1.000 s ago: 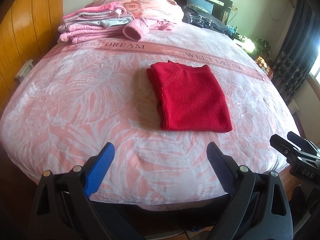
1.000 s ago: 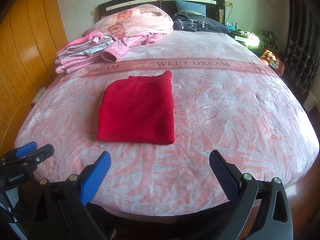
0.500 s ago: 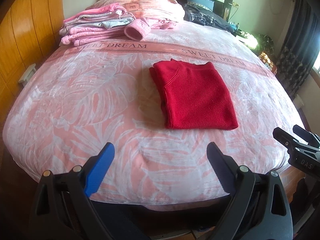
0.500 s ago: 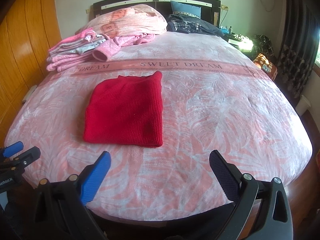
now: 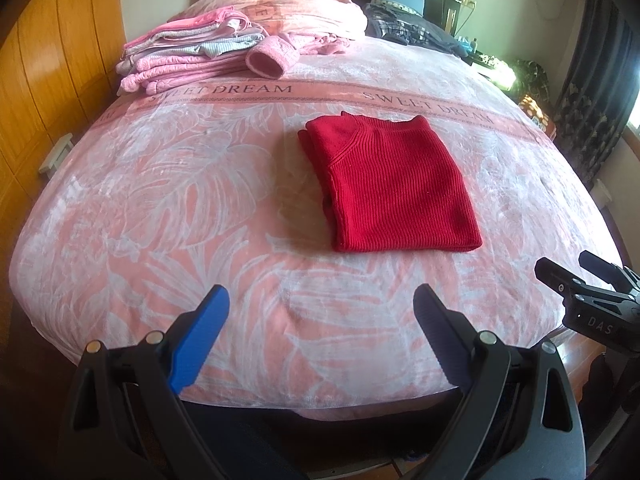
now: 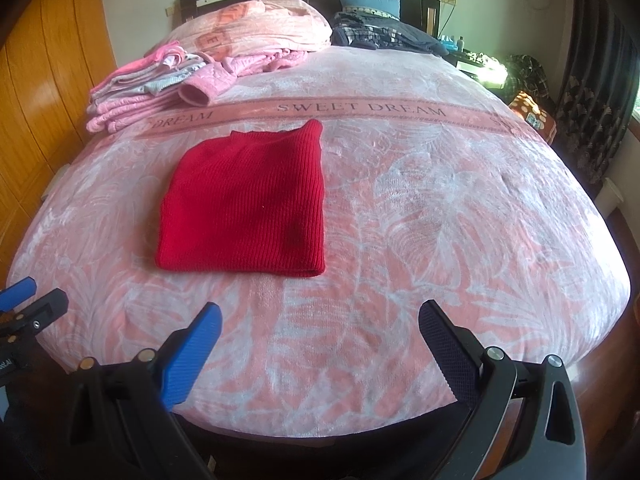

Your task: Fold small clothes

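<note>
Lying folded on the bed (image 5: 160,208), the red sweater (image 5: 392,196) faces both tools, spread wide and empty.

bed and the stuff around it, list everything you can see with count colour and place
folded red knit sweater: one, red, flat mid-bed
stack of folded pink and grey clothes: one stack, pink and grey, far left corner
pink leaf-print blanket: one, pink and white, covering bed
bundled pink bedding: one, pink, at headboard
dark plaid clothes pile: one, dark blue, far right by headboard
blue pillow: one, against headboard
wooden wardrobe: orange-brown, left wall
dark curtain: right wall
left gripper: open, empty, near edge
right gripper: open, empty, near edge
</note>
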A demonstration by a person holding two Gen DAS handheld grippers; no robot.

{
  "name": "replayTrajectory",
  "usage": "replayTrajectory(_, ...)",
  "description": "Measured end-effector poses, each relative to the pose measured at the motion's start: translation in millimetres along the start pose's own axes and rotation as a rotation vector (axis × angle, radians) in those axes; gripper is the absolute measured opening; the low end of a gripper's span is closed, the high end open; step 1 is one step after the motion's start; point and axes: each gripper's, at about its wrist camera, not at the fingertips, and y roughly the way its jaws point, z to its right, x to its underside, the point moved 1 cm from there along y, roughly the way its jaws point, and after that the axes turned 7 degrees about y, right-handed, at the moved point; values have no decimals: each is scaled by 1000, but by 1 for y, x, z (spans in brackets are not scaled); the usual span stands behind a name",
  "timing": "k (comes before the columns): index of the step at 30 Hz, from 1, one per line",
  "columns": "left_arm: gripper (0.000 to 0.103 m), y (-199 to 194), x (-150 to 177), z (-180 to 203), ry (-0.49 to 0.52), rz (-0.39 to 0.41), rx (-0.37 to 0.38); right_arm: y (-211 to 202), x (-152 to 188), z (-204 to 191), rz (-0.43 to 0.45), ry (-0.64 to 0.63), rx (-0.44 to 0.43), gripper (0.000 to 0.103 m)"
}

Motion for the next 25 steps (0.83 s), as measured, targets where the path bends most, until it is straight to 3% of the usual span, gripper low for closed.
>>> replayTrajectory(8,93,4,1,0,-4,-15,-1,-2,-1,3,63,11,48,99)
replayTrajectory(25,93,0,-2,6,6,-11,4,-4,-7,9,53,34,34,99)
